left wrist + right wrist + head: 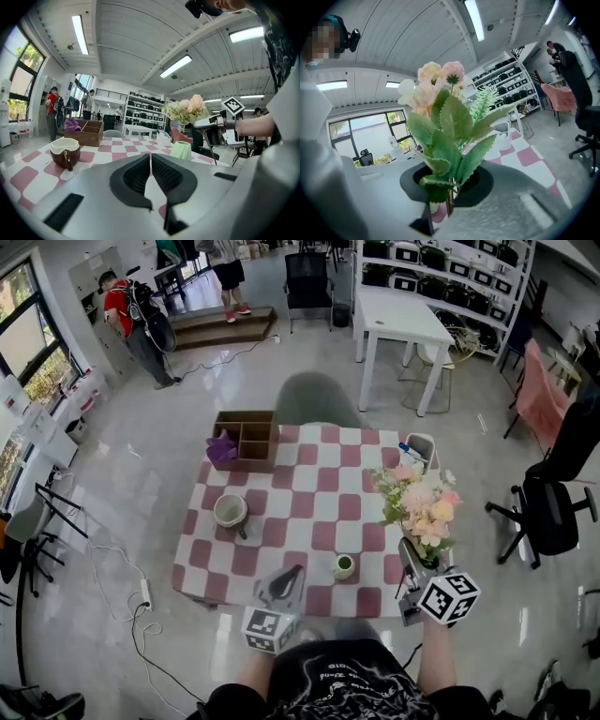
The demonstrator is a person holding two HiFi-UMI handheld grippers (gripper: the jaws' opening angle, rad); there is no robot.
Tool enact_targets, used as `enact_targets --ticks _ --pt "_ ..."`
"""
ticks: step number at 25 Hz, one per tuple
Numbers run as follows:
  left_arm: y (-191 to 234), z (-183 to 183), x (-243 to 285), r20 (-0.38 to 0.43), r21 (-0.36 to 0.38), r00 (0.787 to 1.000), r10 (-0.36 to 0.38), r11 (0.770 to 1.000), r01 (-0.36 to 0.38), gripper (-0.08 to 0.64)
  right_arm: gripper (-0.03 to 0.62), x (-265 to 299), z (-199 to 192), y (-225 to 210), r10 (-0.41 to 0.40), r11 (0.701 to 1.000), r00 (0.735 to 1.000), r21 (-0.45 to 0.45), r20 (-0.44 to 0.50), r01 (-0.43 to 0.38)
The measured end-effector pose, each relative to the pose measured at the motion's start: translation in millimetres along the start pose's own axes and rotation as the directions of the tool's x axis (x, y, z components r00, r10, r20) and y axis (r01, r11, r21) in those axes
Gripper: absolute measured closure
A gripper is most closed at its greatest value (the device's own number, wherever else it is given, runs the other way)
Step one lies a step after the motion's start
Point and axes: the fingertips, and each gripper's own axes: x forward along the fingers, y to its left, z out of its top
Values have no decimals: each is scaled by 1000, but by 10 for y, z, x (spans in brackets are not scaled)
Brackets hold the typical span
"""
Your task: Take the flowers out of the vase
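Observation:
A bunch of pink, peach and white artificial flowers (422,507) with green leaves stands upright over the table's front right corner. My right gripper (411,561) is shut on its stems (449,197), and the blooms (439,82) fill the right gripper view. A small pale green vase (344,566) stands apart on the checked cloth, left of the bunch and free of it. It also shows in the left gripper view, as the vase (181,150) beside the flowers (187,108). My left gripper (294,572) hovers at the front edge, jaws shut with nothing between them (150,164).
The pink-and-white checked table (281,549) also holds a brown-and-white mug (231,512), a wooden divided box (247,439) with a purple cloth (221,448), and a white container (422,450) at the back right. A grey chair (317,401) stands behind the table and a black office chair (548,512) to the right.

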Motion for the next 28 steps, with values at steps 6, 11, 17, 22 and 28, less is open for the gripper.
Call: enact_targets --ticks 6,11,17,22,28 --pt "-26 7 74 -4 -1 1000 -6 1000 6 540 538 84 -222 -183 -4 999 998 46 -61 6" --pt "19 -5 132 -19 -11 1000 11 1000 -11 540 537 160 -397 -322 -6 997 991 73 -131 16" --pt "33 20 230 -24 -3 1000 17 1000 -17 540 537 274 -548 -482 -2 994 985 109 -174 21" --pt "58 55 287 -32 -6 999 31 1000 -31 540 537 338 -673 -608 -4 990 976 133 -216 34" --pt "52 84 364 -34 -10 999 38 999 -39 540 533 379 -802 -702 0 988 967 149 -255 39"
